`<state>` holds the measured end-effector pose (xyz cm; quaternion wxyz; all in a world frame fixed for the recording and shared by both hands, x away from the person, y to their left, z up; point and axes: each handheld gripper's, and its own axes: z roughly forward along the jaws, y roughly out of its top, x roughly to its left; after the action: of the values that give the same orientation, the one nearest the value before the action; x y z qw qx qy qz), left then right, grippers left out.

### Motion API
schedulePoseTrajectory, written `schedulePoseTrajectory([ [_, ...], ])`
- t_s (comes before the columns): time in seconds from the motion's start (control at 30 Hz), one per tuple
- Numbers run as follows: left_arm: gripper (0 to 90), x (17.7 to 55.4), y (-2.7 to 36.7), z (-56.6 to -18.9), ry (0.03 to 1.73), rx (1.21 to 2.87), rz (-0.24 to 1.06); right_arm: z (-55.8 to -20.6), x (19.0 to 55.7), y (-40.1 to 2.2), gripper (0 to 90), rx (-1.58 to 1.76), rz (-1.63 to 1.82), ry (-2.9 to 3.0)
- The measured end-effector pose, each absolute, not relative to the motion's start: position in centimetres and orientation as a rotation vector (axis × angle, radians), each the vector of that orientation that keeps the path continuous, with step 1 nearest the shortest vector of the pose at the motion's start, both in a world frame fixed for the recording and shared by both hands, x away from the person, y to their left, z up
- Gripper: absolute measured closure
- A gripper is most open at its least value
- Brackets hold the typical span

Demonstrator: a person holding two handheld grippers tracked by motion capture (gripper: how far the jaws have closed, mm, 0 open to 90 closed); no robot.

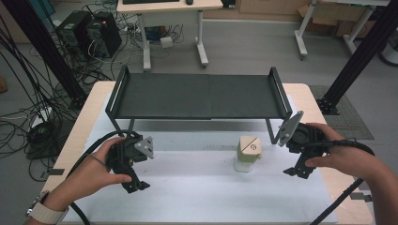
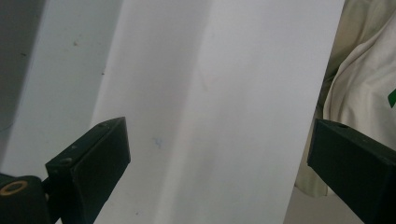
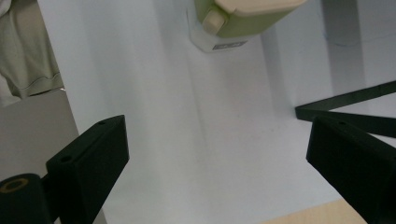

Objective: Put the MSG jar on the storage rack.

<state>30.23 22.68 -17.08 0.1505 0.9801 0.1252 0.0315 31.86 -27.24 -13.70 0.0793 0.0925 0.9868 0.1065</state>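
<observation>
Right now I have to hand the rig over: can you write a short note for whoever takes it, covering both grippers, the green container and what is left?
Left gripper: open, nothing between its jaws, low over the white mat at the near left.
Right gripper: open, empty, at the right of the mat, beside the leg of the black shelf.
Green container: upright with its cream lid on, on the mat in front of the shelf, between the two grippers and nearer the right one. Neither gripper touches it.
Done: nothing visible yet; the shelf top is bare.
Left: probably reach for and grasp the container; the right gripper looks best placed.
</observation>
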Motion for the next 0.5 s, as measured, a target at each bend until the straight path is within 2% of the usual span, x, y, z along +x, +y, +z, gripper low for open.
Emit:
schedulePoseTrajectory([
  [0.5,6.1,30.1,22.6,-17.2,0.343,2.825,0.096,-13.1,34.5,-23.7,5.7,0.205,0.339,2.941],
])
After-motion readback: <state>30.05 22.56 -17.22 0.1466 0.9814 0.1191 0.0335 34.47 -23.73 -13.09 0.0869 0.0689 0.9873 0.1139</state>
